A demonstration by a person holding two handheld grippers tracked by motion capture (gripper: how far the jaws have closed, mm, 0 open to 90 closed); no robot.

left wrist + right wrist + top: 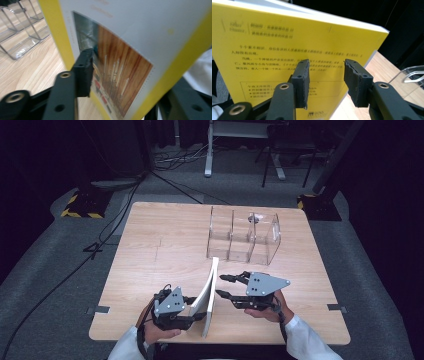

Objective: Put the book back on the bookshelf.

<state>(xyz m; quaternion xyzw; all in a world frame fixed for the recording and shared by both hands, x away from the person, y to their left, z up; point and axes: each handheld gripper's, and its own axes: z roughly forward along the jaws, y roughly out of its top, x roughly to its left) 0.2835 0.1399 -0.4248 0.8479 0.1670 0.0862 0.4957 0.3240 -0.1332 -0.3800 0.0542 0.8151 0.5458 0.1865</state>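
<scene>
A thin book (210, 290) with yellow covers stands upright on its edge near the table's front, between my two grippers. My left gripper (196, 312) is at the book's near lower corner. In the left gripper view the book (140, 37) stands between the jaws: one pad (84, 72) lies just in front of the picture cover, and the other jaw is mostly hidden behind the yellow edge. My right gripper (226, 286) points at the book from the right. Its open pads (327, 77) hover before the yellow back cover (287, 37) with printed text, with nothing between them.
A clear acrylic organiser (244, 237) with three compartments stands on the wooden table (160, 245) beyond the book, with a small dark object (252, 218) at its back. A person's white sleeves (305, 340) enter at the bottom. Chairs and cables lie on the floor beyond.
</scene>
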